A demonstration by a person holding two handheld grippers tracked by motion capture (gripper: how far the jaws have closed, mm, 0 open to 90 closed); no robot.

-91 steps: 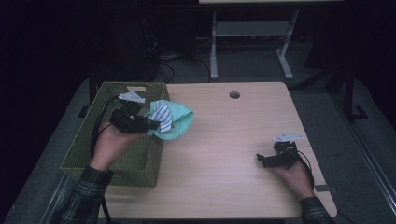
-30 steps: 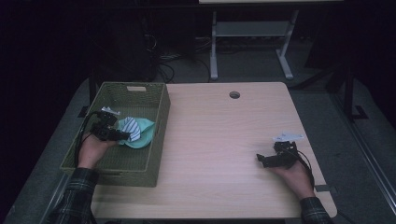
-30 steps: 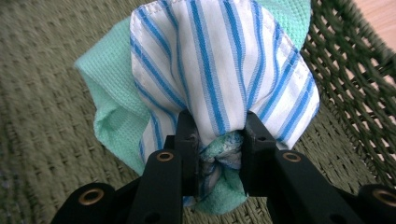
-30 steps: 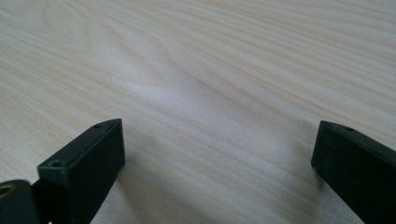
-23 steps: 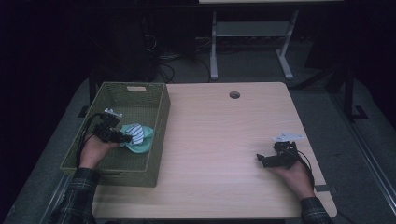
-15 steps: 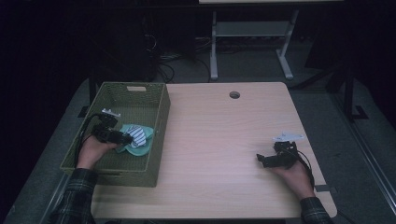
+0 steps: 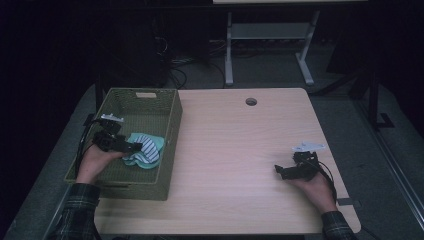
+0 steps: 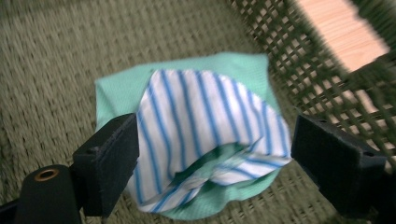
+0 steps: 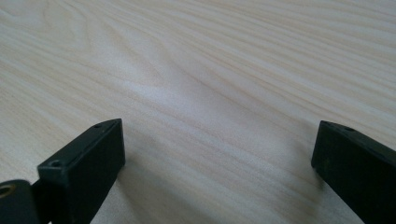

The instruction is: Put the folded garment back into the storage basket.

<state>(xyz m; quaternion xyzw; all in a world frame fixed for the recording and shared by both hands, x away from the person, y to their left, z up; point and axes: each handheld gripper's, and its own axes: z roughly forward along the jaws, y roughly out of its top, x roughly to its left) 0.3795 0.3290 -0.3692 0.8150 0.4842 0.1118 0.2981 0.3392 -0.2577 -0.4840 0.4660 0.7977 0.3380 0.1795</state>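
Observation:
A folded cloth (image 7: 145, 150), mint green with a blue-and-white striped side (image 8: 210, 126), lies on the floor of the green woven basket (image 7: 170, 125) at the table's left. My left gripper (image 7: 134, 148) (image 8: 215, 154) hovers just over it inside the basket; its jaws have just been opening and now stand wide on either side of the cloth without pressing it. My right gripper (image 7: 280, 171) (image 9: 217, 163) rests on the bare wooden table (image 7: 240, 150) near the right front, jaws wide apart with nothing between them.
The basket's right wall (image 8: 322, 70) rises close beside my left gripper. A round cable hole (image 7: 251, 101) sits at the table's far edge. Beyond the table stands a white metal frame (image 7: 265, 35) on the dark floor.
My left gripper carried the cloth from the basket's rim down into the basket, then let it go as its jaws spread. The right hand and gripper stayed put.

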